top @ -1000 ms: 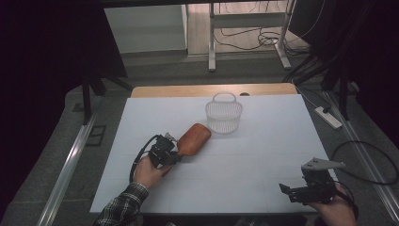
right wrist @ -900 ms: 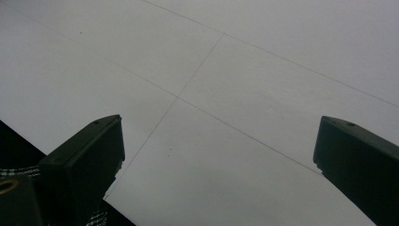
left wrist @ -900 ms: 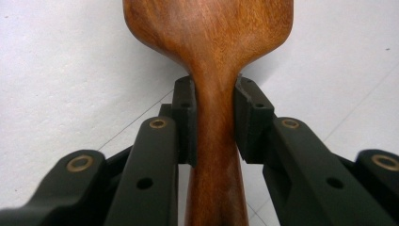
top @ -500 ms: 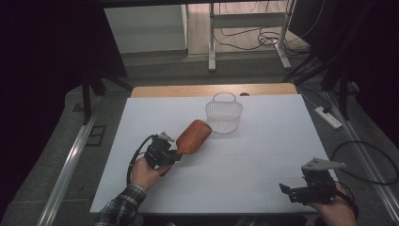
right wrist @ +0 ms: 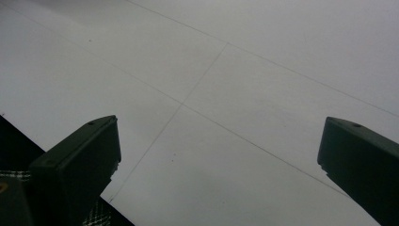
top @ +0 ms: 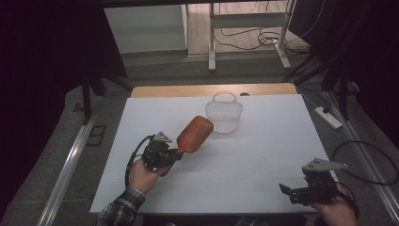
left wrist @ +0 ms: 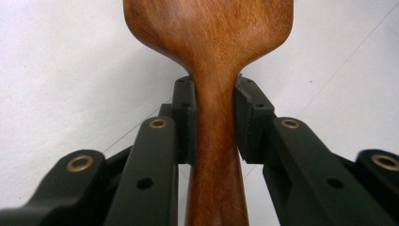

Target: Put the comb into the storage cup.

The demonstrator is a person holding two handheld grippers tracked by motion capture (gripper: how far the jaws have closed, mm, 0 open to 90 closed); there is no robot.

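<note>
Wooden hairbrush [top: 194, 134] lifted, tilted, bristles down, near white basket [top: 224, 115].

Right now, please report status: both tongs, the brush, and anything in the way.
Left tongs shut on wooden hairbrush handle, head lifted toward white basket. Right tongs open, holding nothing, near table's front right corner. Nothing between brush and basket.

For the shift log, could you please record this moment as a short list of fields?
left gripper: shut on the wooden hairbrush handle, brush head raised toward the basket
right gripper: open, holding nothing, near the table's front right corner
white plastic basket: upright at the far middle of the table
table: white surface
</note>
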